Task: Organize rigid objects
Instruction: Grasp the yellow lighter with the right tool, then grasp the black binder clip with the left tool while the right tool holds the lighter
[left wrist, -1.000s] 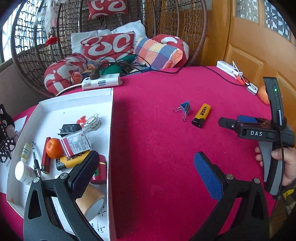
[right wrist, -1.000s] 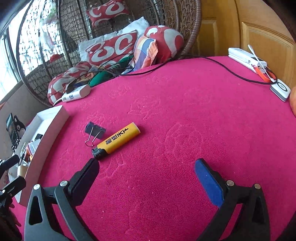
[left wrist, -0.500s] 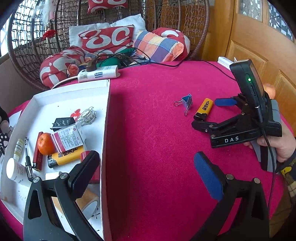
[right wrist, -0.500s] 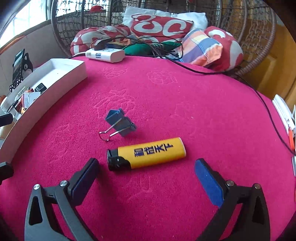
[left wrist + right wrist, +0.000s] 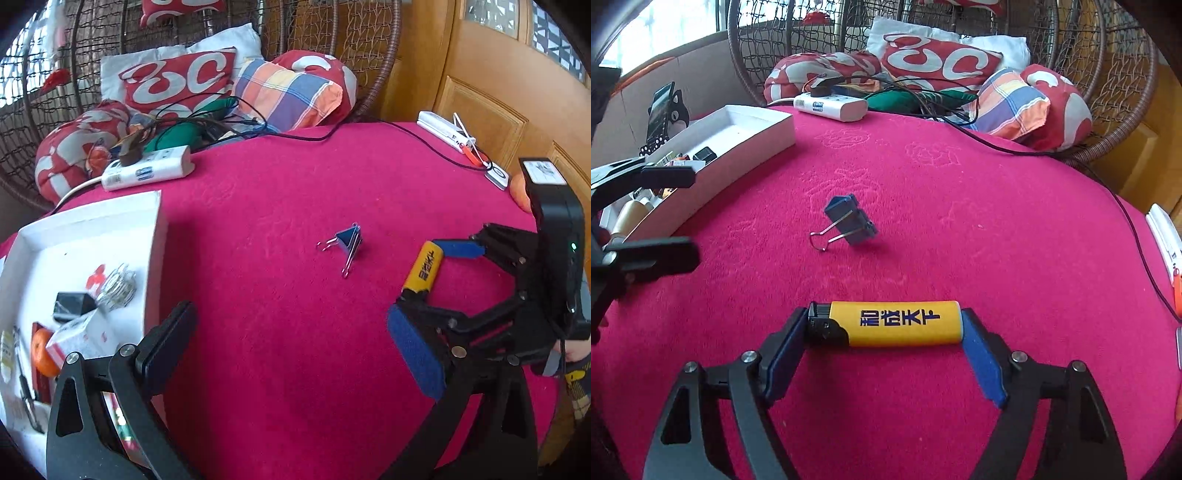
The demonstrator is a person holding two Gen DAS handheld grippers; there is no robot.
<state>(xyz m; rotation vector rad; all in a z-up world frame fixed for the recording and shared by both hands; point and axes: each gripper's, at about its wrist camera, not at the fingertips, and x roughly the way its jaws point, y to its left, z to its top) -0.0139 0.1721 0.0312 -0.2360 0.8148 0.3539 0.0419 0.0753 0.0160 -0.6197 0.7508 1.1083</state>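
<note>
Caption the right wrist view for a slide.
Right hand-held gripper closing endwise on yellow lighter; binder clip lies beyond.

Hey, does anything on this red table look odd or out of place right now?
Mildly: the blue binder clip lies loose mid-table, outside the white tray. The right gripper has closed end-to-end on the yellow lighter.

My magenta-covered table [image 5: 960,229] is carrying a yellow lighter [image 5: 894,324] and binder clip [image 5: 849,220] mid-surface, a white tray [image 5: 738,147] along its left edge, a power strip [image 5: 831,105] at the far edge.
</note>
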